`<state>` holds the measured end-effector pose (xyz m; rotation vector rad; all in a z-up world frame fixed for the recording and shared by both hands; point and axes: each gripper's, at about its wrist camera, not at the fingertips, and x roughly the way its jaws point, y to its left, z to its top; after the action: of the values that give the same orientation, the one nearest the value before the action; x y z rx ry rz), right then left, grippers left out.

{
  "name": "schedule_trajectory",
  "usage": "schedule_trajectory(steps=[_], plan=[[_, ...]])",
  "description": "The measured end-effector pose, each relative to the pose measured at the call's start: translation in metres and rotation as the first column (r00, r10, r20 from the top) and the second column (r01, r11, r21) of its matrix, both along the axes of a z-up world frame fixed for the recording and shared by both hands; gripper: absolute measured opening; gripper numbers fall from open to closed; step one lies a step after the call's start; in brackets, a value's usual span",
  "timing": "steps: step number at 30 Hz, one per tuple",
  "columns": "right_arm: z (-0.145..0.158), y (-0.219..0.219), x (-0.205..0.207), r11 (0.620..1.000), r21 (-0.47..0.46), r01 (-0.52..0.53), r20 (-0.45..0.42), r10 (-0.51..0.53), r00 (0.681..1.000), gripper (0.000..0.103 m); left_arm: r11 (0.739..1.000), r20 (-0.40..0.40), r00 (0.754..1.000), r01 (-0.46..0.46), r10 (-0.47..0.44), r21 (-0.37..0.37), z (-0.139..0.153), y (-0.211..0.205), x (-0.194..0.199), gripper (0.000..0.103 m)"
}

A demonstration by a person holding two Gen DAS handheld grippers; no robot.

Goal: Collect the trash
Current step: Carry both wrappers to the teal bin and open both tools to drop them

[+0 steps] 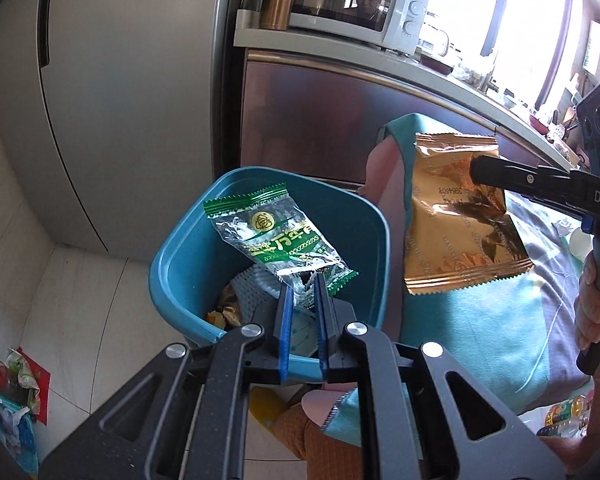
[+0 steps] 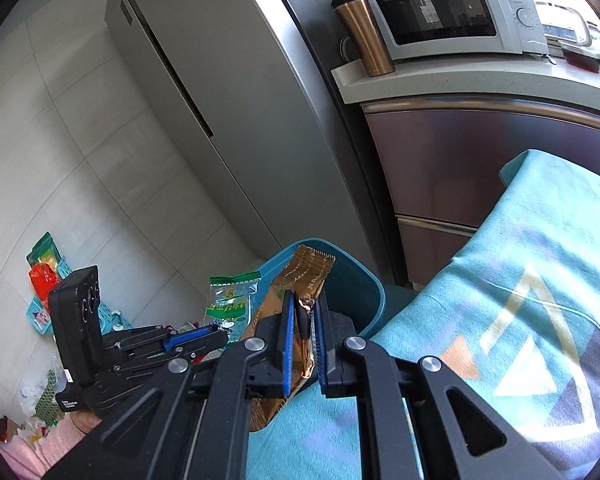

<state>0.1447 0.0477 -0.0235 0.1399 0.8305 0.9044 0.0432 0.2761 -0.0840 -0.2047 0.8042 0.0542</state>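
My left gripper [image 1: 303,282] is shut on a green and clear snack wrapper [image 1: 278,236] and holds it over the open blue trash bin [image 1: 188,256], which has several bits of trash inside. My right gripper [image 2: 305,300] is shut on a gold foil wrapper [image 2: 296,284] and holds it just right of the bin [image 2: 360,280], above the teal cloth. In the left wrist view the gold wrapper [image 1: 452,216] hangs from the right gripper's black fingers [image 1: 496,172]. In the right wrist view the left gripper [image 2: 220,334] shows with the green wrapper [image 2: 230,300].
A grey fridge [image 1: 120,100] stands behind the bin. A counter [image 2: 460,76] bears a microwave [image 2: 448,8] and a copper tumbler [image 2: 364,32]. A teal patterned cloth [image 2: 500,280] covers the surface at right. Several wrappers and a small basket [image 2: 44,276] lie on the tiled floor.
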Motion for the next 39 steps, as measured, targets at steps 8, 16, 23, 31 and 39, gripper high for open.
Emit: schedule_trajectory(steps=[8, 16, 23, 31, 39], plan=[[-0.015, 0.023, 0.012, 0.997, -0.069, -0.014, -0.015, 0.013, 1.000, 0.009, 1.000, -0.039, 0.999, -0.015, 0.015, 0.002, -0.018, 0.009, 0.010, 0.011], [-0.029, 0.046, 0.020, 0.991, -0.129, -0.021, -0.035, 0.017, 0.999, 0.009, 1.000, -0.076, 0.997, -0.024, 0.025, 0.005, -0.037, 0.016, 0.019, 0.012], [-0.037, 0.059, 0.020, 0.985, -0.168, -0.030, -0.043, 0.023, 0.999, 0.011, 0.999, -0.100, 0.994, -0.035, 0.034, -0.010, -0.051, 0.020, 0.028, 0.013], [-0.047, 0.071, 0.027, 0.983, -0.182, -0.032, -0.080, 0.018, 0.997, 0.016, 0.998, -0.126, 0.991, -0.055, 0.052, -0.024, -0.062, 0.020, 0.041, 0.018], [-0.049, 0.063, 0.025, 0.986, -0.166, -0.016, -0.089, 0.002, 0.996, 0.022, 0.997, -0.126, 0.990, -0.067, 0.063, -0.024, -0.067, 0.016, 0.052, 0.022]])
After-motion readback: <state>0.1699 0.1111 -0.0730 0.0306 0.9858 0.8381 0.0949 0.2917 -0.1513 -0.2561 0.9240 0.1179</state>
